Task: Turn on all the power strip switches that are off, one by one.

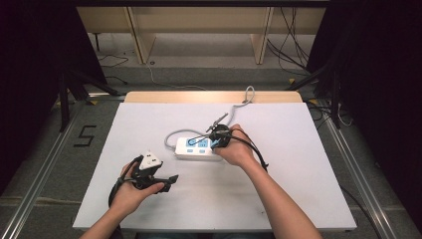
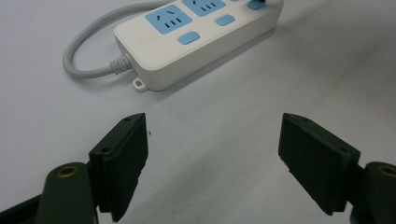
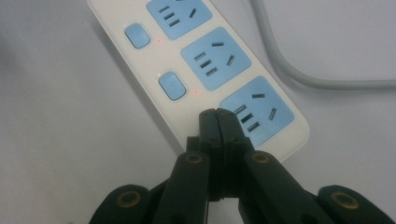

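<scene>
Strip: white power strip (image 1: 198,148) with blue sockets lies flat near the middle of the table (image 1: 308,199), a little toward the far edge; in the left gripper view its far end is cut off by the frame.
Third switch: in the right gripper view two blue switches (image 3: 172,85) show, each with a small red light beside it; the closed jaw tips cover the spot beside the nearest socket, so whether they touch anything there cannot be told.
Right gripper (image 3: 217,114): jaws pressed fully together, holding nothing, tips over the strip's near end.
Left gripper (image 2: 212,158): jaws wide apart, empty, pointing at the strip from the near-left part of the table.
Cord: grey cord (image 1: 174,135) loops off the strip's left end and runs over the far edge.
Open room: bare white surface to the right edge and near edge.
</scene>
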`<state>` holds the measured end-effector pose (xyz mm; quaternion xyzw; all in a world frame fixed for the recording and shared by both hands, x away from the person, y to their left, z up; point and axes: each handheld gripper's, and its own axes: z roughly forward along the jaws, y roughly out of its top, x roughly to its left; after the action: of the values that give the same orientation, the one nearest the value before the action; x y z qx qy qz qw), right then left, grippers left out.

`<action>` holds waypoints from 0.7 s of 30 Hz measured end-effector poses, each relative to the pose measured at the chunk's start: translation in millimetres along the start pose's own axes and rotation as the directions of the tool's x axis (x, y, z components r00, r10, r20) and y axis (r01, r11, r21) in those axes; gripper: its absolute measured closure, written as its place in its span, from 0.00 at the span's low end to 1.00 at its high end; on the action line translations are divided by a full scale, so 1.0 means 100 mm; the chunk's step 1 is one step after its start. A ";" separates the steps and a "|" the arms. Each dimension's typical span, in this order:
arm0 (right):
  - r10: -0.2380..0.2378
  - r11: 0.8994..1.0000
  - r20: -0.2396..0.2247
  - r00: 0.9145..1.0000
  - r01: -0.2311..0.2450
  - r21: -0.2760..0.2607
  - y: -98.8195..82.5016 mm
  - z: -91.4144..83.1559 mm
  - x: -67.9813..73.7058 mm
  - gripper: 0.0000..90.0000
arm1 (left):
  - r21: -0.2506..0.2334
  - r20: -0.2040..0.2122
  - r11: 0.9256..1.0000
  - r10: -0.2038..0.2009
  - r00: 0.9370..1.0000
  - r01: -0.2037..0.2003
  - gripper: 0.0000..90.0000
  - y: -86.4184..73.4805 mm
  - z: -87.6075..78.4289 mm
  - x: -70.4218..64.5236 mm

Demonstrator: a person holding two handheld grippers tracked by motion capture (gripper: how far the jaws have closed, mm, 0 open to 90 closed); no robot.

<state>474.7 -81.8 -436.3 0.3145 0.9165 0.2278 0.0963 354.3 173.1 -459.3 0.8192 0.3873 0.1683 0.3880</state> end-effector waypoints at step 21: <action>0.014 1.000 -0.012 1.000 -0.014 0.011 0.02 0.04 -0.02 1.00 | -0.002 -0.001 1.000 -0.003 1.000 0.003 0.27 0.00 0.00 0.00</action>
<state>478.3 -80.2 -439.1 0.3202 0.9161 0.2252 0.0874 354.6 173.1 -459.6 0.8181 0.3888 0.1686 0.3887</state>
